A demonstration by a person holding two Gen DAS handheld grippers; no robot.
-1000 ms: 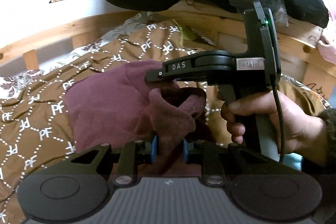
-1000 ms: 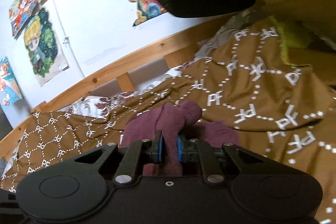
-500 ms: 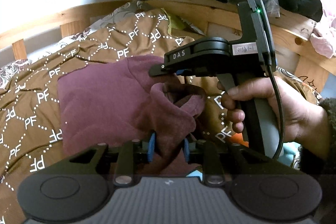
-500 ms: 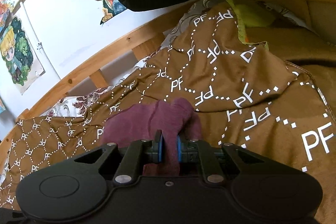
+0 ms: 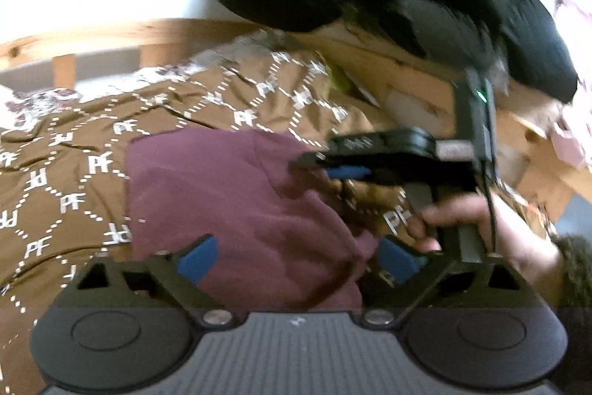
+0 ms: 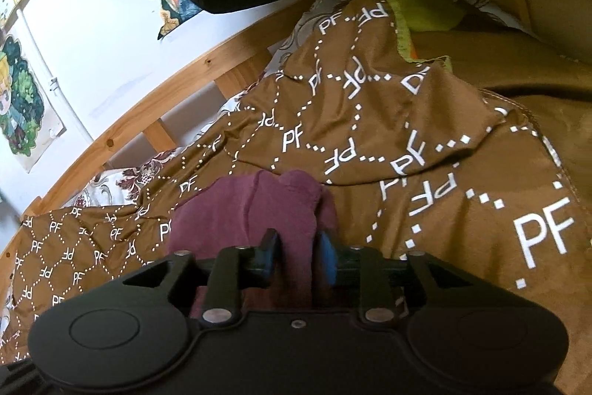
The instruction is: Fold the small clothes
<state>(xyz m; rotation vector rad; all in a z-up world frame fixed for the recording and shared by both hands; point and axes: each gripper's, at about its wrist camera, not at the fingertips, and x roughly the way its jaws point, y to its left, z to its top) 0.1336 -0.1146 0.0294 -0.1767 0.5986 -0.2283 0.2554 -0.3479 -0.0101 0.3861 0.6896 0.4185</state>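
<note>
Tools both just released over maroon garment (image 5: pixel 229 210): left tool (image 5: pixel 296 258) wide, right tool (image 6: pixel 296 256) partly, its hand (image 5: pixel 481 228) only in left view.

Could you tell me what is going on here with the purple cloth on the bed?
A person holding a gripper in each hand is folding a small maroon garment on a brown patterned blanket. The left gripper has just opened its jaws wide, so the cloth lies loose between them. The right gripper has also just been opening; a fold of cloth sits between its jaws, apparently no longer pinched.
</note>
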